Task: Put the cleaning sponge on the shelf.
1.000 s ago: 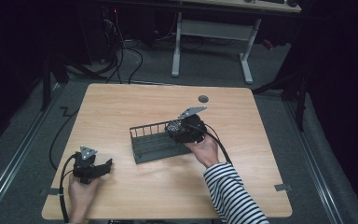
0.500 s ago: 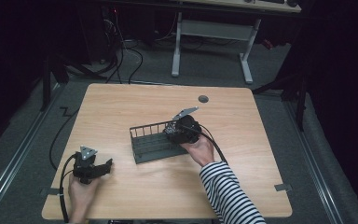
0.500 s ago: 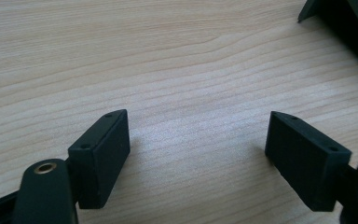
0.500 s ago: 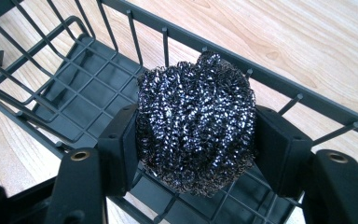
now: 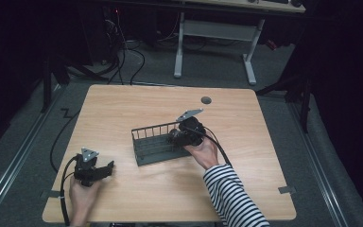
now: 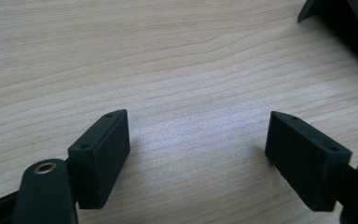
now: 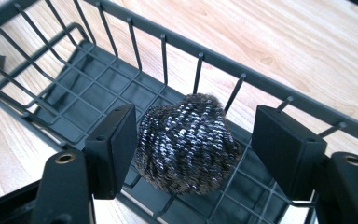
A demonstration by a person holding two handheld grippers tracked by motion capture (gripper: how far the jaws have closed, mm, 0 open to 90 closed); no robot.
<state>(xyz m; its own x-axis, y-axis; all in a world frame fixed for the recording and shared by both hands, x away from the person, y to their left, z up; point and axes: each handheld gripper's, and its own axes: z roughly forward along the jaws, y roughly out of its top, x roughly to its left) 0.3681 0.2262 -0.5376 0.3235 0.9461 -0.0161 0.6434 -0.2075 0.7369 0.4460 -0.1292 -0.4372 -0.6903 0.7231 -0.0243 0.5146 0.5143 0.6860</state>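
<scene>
A dark metallic scouring ball [image 7: 186,142] lies on the floor of a dark wire basket [image 7: 223,58] at its right end. My right gripper [image 7: 198,126] reaches down into the basket [image 5: 153,127] with the ball between its jaws. Those jaws have just been opening: the right pad [image 7: 284,149] stands clear of the ball, and the left pad [image 7: 114,144] sits at its edge without squeezing it. In the high view the right gripper [image 5: 175,137] is at the basket's right end. My left gripper [image 5: 106,168] rests near the table's front left corner, its jaws [image 6: 198,126] wide open over bare wood.
The basket sits mid-table on the light wooden table [image 5: 123,104]. A small round cable hole [image 5: 206,100] is near the far edge. A dark corner of the basket [image 6: 340,23] shows at the top right of the left gripper view.
</scene>
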